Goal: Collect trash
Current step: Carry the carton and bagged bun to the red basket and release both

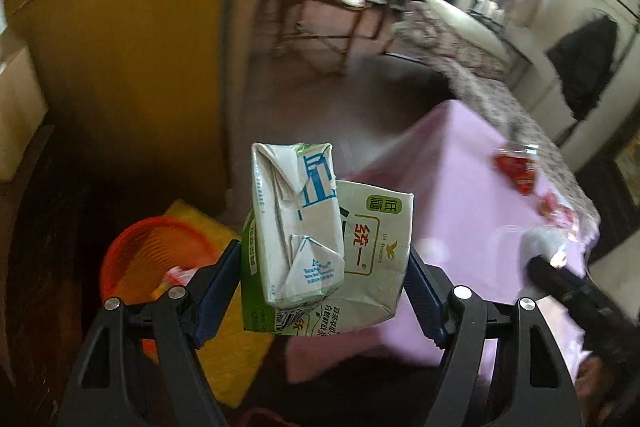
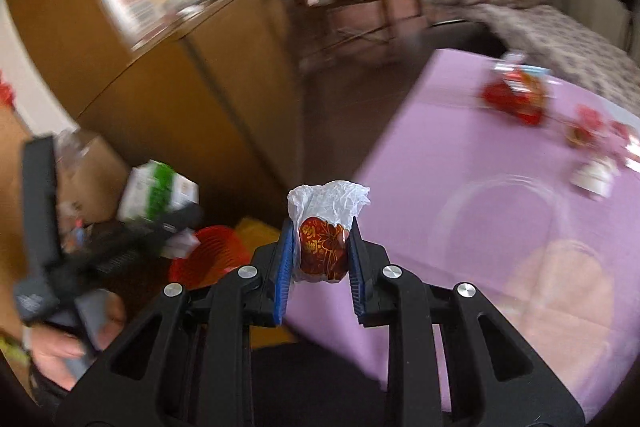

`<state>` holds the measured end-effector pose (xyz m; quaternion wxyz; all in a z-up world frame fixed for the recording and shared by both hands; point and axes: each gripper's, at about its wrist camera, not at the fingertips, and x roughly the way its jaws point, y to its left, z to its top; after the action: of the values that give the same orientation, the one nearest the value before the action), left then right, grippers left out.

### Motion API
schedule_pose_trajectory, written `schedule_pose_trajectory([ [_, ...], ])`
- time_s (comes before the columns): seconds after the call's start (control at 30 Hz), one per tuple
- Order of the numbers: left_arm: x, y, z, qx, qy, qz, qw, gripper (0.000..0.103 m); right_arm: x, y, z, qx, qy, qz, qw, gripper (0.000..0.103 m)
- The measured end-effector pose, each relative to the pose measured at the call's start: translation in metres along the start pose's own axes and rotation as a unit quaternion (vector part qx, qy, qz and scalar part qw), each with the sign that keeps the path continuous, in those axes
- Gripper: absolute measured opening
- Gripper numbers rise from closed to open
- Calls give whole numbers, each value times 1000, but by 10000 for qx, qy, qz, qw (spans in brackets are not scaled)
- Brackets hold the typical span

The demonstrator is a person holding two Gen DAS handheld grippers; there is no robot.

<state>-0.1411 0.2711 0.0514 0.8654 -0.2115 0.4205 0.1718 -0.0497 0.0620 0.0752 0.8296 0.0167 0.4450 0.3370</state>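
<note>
My left gripper (image 1: 325,267) is shut on two crushed drink cartons (image 1: 316,243), white and green, held in the air off the table's near-left corner. An orange waste basket (image 1: 148,259) stands on the floor below and to the left. My right gripper (image 2: 320,251) is shut on a red and gold wrapper with crumpled white plastic (image 2: 324,227), just left of the purple tablecloth (image 2: 460,155). In the right wrist view the left gripper (image 2: 132,227) with its cartons (image 2: 158,195) hangs above the same orange basket (image 2: 208,259). The right gripper's tip (image 1: 560,271) shows blurred in the left wrist view.
More red wrappers (image 2: 516,95) and small bits of litter (image 2: 592,143) lie at the table's far side. A clear plate (image 2: 504,211) rests on the cloth. A yellow mat (image 1: 236,339) lies under the basket. A tall wooden cabinet (image 1: 132,39) stands behind, a cardboard box (image 2: 92,167) beside it.
</note>
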Motion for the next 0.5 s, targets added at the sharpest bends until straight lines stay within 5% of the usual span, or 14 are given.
schedule_pose_trajectory([
  [0.2,7,85,-12,-538,235,621,9963,76,50,87,15,-607,570,582,9948,26],
  [0.5,23,166,-29,-971,540,1210,9864,76,122,169,11,-1052,1311,853,9821,26],
])
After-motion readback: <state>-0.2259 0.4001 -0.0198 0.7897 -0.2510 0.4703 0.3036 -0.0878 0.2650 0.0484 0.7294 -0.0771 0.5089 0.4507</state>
